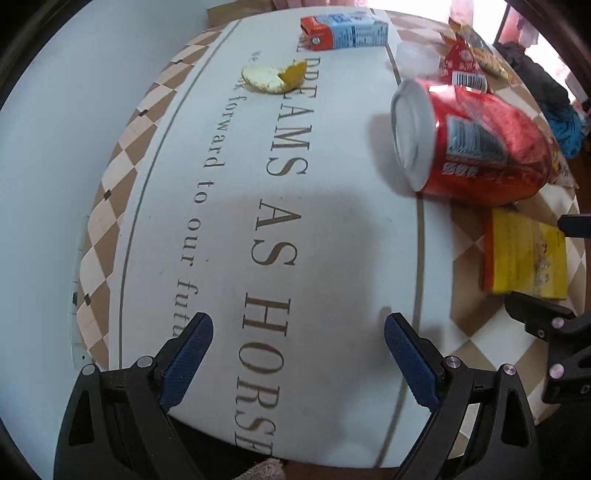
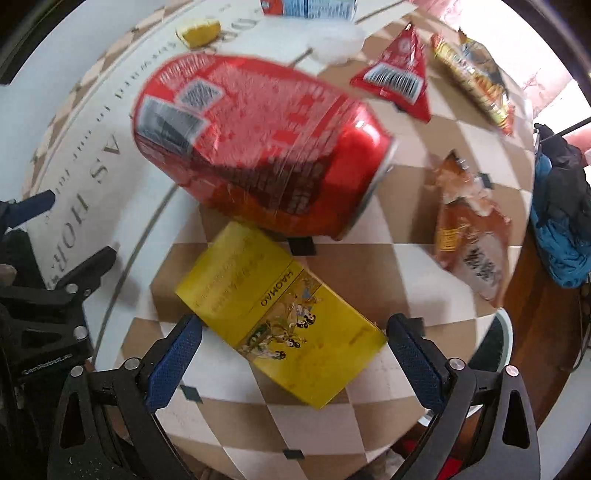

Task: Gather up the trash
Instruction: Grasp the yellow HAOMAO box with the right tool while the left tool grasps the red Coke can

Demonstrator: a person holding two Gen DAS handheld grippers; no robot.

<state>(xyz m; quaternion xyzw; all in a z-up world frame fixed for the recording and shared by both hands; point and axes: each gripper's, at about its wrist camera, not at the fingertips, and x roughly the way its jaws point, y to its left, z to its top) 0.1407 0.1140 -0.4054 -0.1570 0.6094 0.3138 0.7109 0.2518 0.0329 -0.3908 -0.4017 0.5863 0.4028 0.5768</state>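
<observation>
A red drink can (image 1: 476, 144) lies on its side on the table; in the right wrist view the can (image 2: 255, 144) is just beyond a flat yellow box (image 2: 284, 317). My right gripper (image 2: 293, 338) is open, with its blue pads on either side of the yellow box. My left gripper (image 1: 297, 345) is open over the white printed tablecloth, nothing between its fingers; the can is ahead to its right and the yellow box (image 1: 524, 254) lies further right. A blue and orange carton (image 1: 343, 33) and a piece of yellow peel (image 1: 273, 75) lie farther away.
A red triangular wrapper (image 2: 399, 79), an orange snack bag (image 2: 469, 229) and another printed bag (image 2: 476, 79) lie on the checkered cloth. A crumpled white tissue (image 2: 332, 40) is near the carton. Blue and black clothing (image 2: 561, 221) hangs past the table's right edge.
</observation>
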